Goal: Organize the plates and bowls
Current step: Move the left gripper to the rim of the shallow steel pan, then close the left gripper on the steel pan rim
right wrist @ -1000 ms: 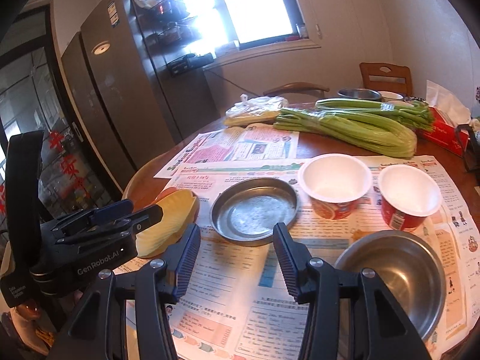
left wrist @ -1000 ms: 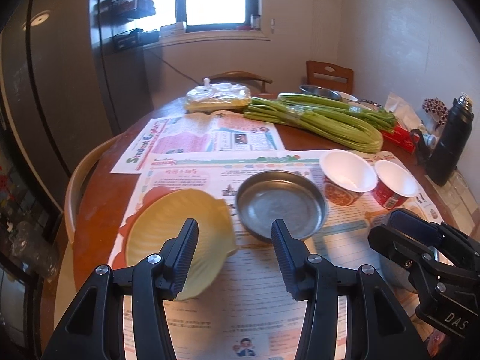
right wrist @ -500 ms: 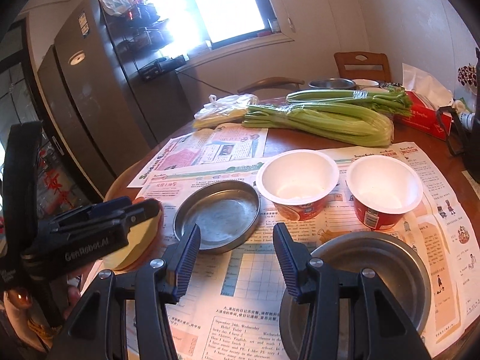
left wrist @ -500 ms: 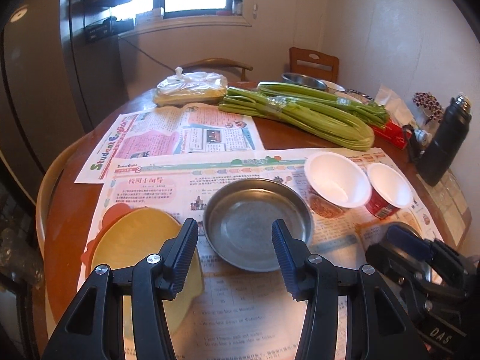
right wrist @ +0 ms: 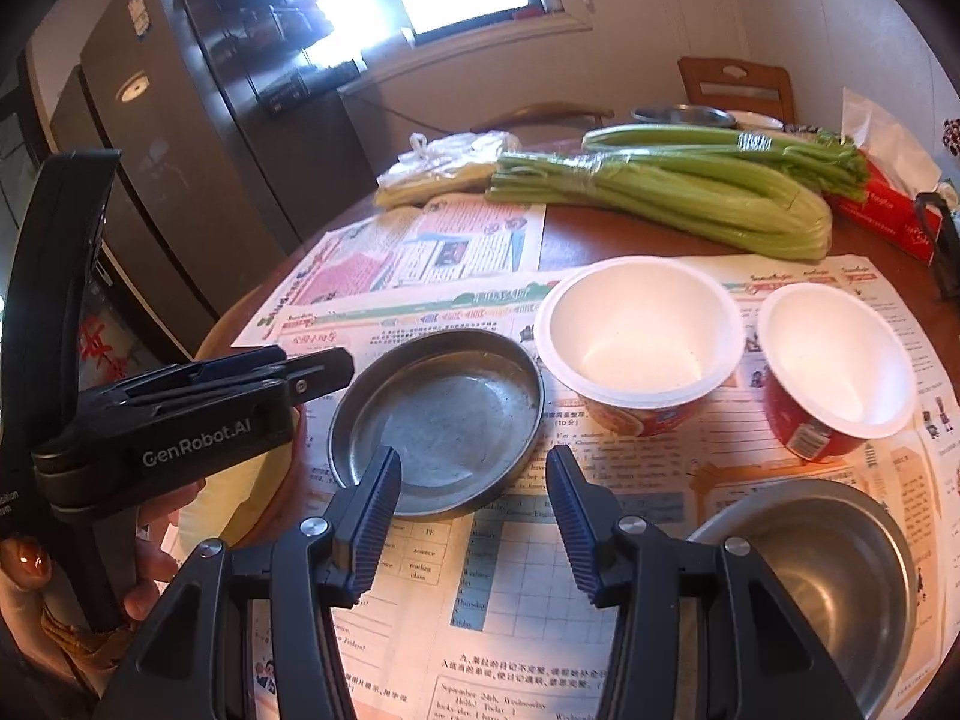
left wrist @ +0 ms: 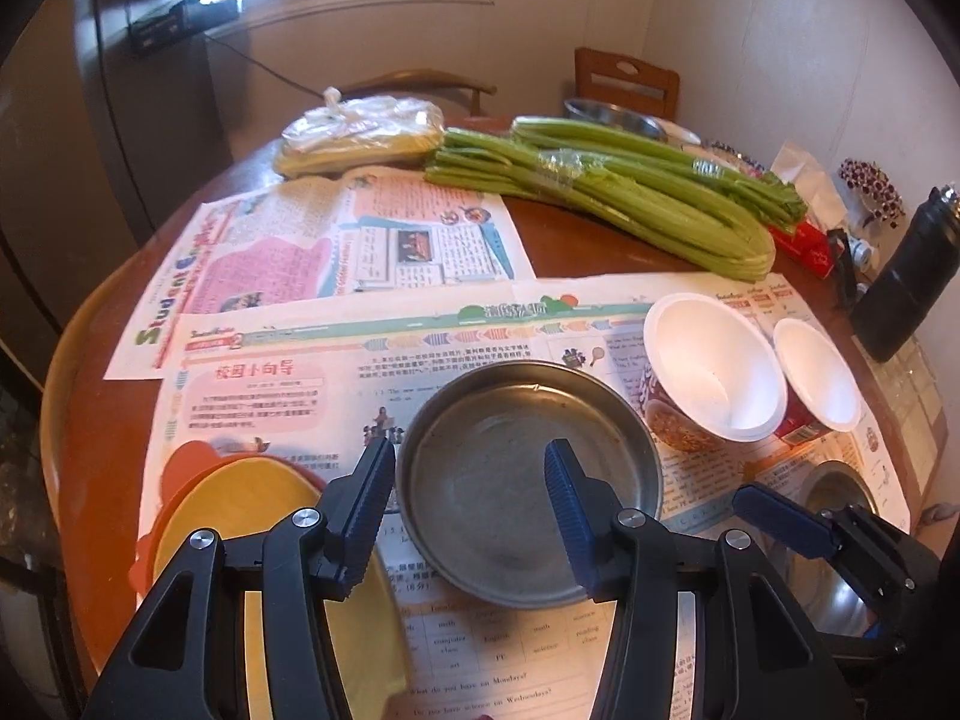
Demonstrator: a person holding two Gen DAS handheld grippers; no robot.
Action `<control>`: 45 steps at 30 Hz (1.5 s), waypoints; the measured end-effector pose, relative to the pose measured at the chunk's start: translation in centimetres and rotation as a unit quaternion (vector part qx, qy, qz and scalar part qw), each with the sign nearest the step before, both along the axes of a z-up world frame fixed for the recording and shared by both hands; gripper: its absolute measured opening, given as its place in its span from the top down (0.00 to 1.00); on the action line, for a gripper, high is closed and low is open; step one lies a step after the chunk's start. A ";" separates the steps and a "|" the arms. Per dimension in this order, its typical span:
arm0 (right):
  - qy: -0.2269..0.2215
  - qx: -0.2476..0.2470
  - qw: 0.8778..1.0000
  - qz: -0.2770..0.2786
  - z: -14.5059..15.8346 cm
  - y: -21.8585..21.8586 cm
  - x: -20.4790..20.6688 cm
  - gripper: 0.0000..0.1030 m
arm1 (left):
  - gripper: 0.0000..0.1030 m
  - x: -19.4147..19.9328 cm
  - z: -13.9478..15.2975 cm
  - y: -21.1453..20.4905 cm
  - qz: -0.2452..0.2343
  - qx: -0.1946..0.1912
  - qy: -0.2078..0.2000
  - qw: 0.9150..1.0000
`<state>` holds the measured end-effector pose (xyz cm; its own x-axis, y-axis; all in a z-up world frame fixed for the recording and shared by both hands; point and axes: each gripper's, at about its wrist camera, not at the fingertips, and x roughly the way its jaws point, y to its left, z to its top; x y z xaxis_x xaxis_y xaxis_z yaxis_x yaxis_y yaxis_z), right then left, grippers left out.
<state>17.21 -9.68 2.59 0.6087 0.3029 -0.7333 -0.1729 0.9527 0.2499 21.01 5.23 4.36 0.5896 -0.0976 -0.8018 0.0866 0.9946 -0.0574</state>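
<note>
Left wrist view: round, shallow, dull grey metal plate (left wrist: pixel 510 480), empty.

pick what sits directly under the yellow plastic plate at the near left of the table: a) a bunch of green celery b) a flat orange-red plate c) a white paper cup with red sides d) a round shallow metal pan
b: in the left wrist view the yellow plastic plate lies on a flat orange-red plate, whose rim shows past its far and left edge.
</note>
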 end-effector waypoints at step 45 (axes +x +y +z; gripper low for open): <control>0.097 -0.021 0.995 0.002 -4.5 1.9 4.6 0.49 | 0.68 5.1 -5.7 -0.4 -0.005 0.063 0.083 0.995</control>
